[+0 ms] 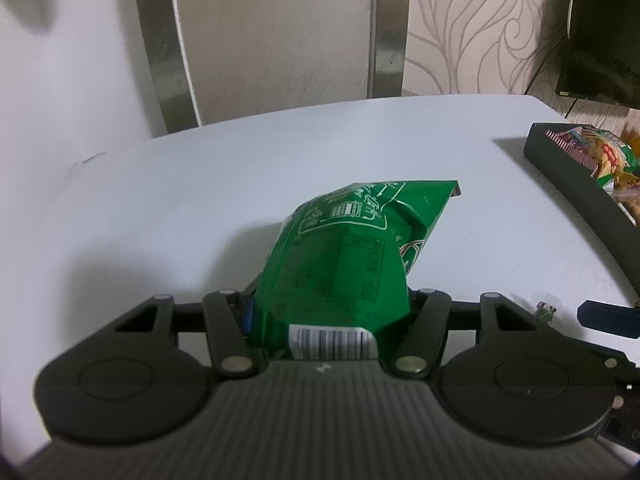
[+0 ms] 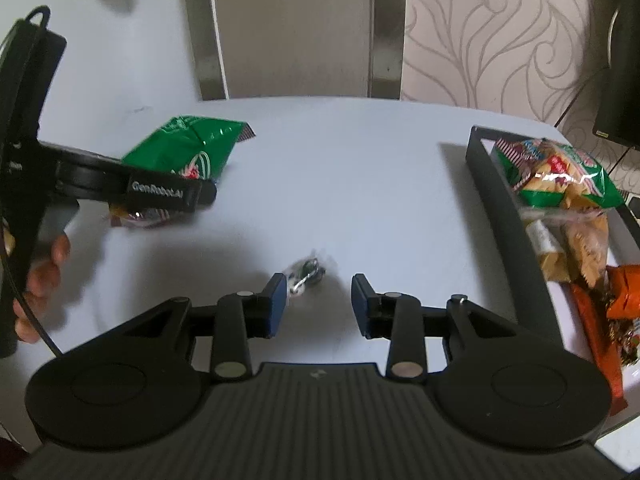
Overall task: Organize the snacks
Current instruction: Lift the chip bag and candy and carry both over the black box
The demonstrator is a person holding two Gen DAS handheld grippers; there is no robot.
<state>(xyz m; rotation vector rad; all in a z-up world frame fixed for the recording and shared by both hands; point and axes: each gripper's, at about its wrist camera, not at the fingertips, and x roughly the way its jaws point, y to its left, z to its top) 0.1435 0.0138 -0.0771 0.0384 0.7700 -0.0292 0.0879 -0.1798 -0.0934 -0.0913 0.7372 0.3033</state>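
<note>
The left gripper (image 1: 328, 312) has its jaws clamped on the crinkly green foil snack bag (image 1: 352, 248), probably bound for the black rectangular tray (image 2: 504, 216), while the right gripper (image 2: 319, 304) hovers with jaws narrowly parted and empty over a small clear-wrapped candy (image 2: 306, 274) on the white table (image 2: 340, 168).

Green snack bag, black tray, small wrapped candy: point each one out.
Green snack bag (image 1: 340, 256): left wrist view, printed back panel.
Black tray (image 2: 500, 200): right wrist view, left wall.
Small wrapped candy (image 2: 306, 274): right wrist view, its middle.

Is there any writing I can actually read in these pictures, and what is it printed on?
"GenRobot.AI": white letters on the side of the left gripper, seen from the right wrist.
Green bag held in the left gripper: white print, tables and a barcode, too blurred to read.
Snack packs in the black tray: printed labels, too small and blurred to read.
Nothing else is legible.
</note>
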